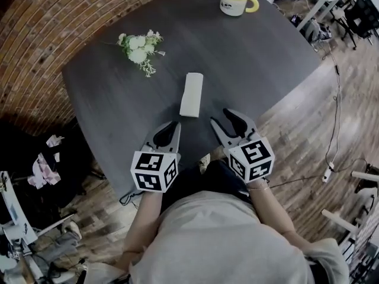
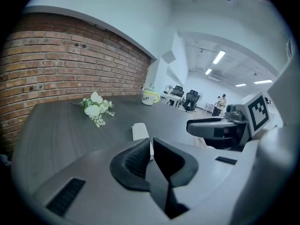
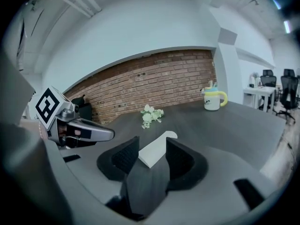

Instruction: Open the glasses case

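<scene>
fingers (image 2: 131, 161) of the left gripper (image 1: 173, 127) are sitting pinched together, empty, the right gripper (image 1: 222, 118) is holding its own apart, empty, and the white glasses case (image 1: 191, 94) is lying shut on the table (image 1: 118, 111) just ahead of both, so the opening is looking wholly undone.

left gripper (image 1: 173, 126): jaws together, tilted forward-down | right gripper (image 1: 222, 118): jaws apart, tilted forward-down

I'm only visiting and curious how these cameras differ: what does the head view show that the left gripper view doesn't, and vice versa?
Only the head view: the cable on the wooden floor, and the marker cube on the left gripper. Only the left gripper view: the ceiling lights and the white wall above the brick. Both: the table, glasses case, flowers, mug, brick wall and right gripper.
</scene>
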A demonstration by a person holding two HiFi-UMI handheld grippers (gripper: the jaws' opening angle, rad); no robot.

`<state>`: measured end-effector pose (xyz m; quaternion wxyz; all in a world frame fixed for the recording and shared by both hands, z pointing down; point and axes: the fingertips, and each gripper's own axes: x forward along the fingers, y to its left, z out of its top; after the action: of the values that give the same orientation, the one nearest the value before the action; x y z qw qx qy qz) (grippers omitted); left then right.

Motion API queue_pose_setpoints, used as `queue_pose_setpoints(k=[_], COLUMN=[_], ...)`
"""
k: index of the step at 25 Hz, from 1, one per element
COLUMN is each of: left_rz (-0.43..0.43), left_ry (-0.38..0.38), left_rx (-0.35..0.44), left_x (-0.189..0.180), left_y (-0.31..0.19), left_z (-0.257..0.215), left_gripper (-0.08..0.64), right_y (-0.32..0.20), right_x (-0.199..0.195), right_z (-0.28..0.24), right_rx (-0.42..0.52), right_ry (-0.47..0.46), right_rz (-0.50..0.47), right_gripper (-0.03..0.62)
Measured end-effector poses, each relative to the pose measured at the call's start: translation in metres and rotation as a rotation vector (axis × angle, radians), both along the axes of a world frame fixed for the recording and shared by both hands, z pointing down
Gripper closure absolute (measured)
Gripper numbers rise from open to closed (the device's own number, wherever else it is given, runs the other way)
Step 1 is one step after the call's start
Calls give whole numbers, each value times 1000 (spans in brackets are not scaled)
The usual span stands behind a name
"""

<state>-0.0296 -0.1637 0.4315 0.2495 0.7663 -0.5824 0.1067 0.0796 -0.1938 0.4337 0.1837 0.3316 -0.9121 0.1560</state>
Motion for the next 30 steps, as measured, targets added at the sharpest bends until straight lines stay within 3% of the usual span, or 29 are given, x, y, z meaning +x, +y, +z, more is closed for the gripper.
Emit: queue_pose_setpoints(k=[5,10,19,26,30], left_rz=[2,8,33,25,24], left_ry=[76,55,122,146,165], left_rx=[-7,-21,-68,-86,-99], left_x=[3,-10,-33,-56,-62], left_y=[-5,-12,-17,-28,-28], left_z=[12,21,46,66,76], left_gripper=[523,523,523,523,523], right_y=[6,-1,-11,-25,-29], right_x=[-16,-27,-47,-74,-88], right_z=[16,34,58,80,90], right_rx=[-39,-78,-140,-132,-110], right_ry=[-1,28,121,195,261], right_rz=[-11,5,19,6,13], right_gripper=[419,404,368,348,297])
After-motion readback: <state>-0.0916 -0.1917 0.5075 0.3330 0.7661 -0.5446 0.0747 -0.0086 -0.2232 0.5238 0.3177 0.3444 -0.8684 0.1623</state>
